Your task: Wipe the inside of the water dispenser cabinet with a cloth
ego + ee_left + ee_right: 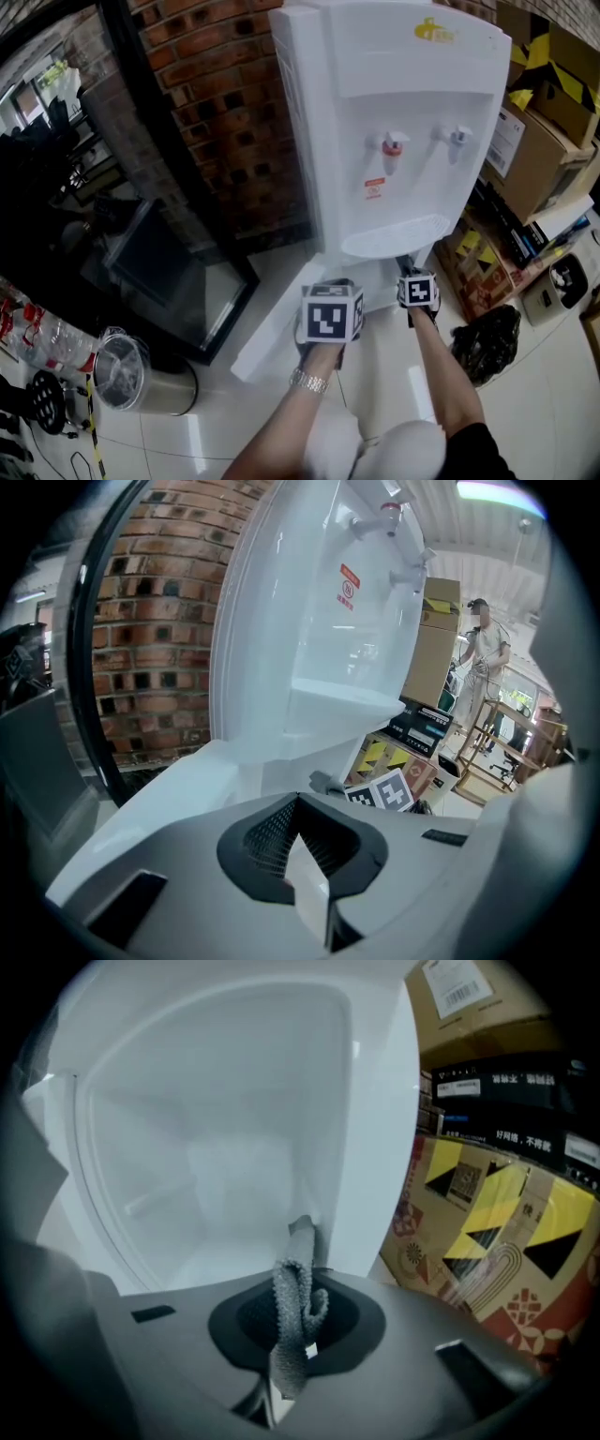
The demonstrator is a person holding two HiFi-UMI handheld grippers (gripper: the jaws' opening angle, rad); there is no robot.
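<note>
The white water dispenser [394,112] stands against a brick wall, and its lower cabinet door [267,328] is swung open to the left. My left gripper [330,309] is at that door's free edge. In the left gripper view its jaws [305,855] are closed on a white edge that seems to be the door [169,799]. My right gripper [412,278] is at the cabinet opening under the drip tray. It [295,1330] is shut on a grey knitted cloth [292,1293], which points into the bare white cabinet interior [216,1176].
Cardboard boxes [544,122] and yellow-and-black printed cartons [497,1213] crowd the dispenser's right side, with a black bag [487,342] on the floor. A black-framed glass panel [169,272] and a metal bin [131,370] are on the left. A person [483,649] stands far off.
</note>
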